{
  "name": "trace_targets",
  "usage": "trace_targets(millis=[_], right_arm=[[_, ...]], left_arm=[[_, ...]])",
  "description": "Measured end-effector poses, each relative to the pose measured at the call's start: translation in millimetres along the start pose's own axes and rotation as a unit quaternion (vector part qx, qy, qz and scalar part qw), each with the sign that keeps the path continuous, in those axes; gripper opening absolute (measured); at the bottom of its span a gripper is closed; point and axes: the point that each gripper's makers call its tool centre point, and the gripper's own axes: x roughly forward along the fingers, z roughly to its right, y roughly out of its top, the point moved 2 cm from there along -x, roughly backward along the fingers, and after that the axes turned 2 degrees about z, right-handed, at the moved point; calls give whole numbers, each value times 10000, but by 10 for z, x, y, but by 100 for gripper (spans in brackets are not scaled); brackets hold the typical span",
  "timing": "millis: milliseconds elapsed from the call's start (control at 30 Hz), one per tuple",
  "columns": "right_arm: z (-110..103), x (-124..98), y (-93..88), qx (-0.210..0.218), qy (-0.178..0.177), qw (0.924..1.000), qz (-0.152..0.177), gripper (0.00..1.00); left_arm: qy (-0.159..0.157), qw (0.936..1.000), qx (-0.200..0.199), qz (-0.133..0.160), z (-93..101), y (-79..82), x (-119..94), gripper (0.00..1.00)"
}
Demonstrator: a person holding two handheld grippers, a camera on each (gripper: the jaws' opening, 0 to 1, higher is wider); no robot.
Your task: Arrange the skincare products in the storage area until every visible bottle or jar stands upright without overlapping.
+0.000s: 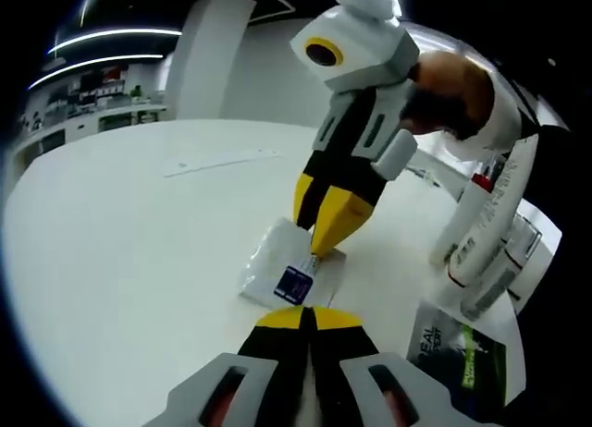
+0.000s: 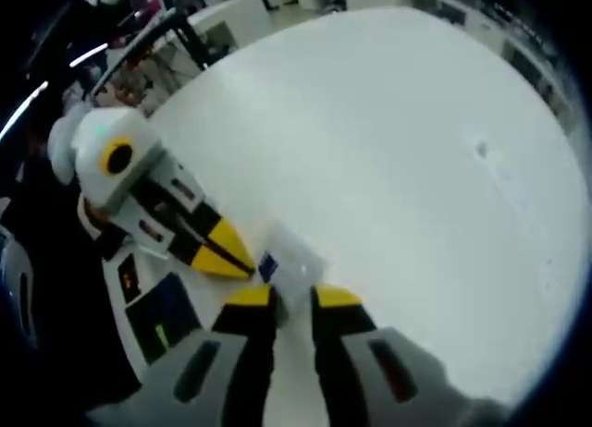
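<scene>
While flat on the white table (image 1: 111,242), clear sachet (image 1: 289,265) — right tool (image 1: 328,225) tips pinching its edge, left tool (image 1: 310,321) closed

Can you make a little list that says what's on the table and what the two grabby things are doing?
surface: white round table
small item: flat clear packet with a blue label, lying on the table
left hand-held gripper: jaws shut, tips just short of the packet
right hand-held gripper: yellow tips coming down onto the packet's far edge; whether it is pinching the packet cannot be told
tubes: white tubes standing at the table's edge
box: dark box with green print, lying flat near the tubes
task state: packet not yet upright
</scene>
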Motion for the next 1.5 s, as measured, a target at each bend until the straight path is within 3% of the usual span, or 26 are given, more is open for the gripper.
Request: trace_targets(millis=[467, 867, 1067, 1233, 1500], right_arm=[[-263, -62, 12, -219, -49, 9997, -7, 3], [-492, -85, 37, -569, 21, 9984, -56, 0], [-551, -179, 114, -758, -84, 9971, 47, 0], [-592, -314, 140, -865, -209, 9957, 253, 0], [-725, -407, 207, -736, -22, 9950, 681, 0]], left_arm=[[19, 10000, 32, -24, -42, -9, -21, 0], [-144, 9999, -62, 44, -57, -9, -93, 0], [-396, 9981, -133, 454, 65, 163, -274, 2], [-367, 9969, -107, 695, 133, 199, -451, 3], [96, 9960, -47, 889, -19, 196, -696, 13]])
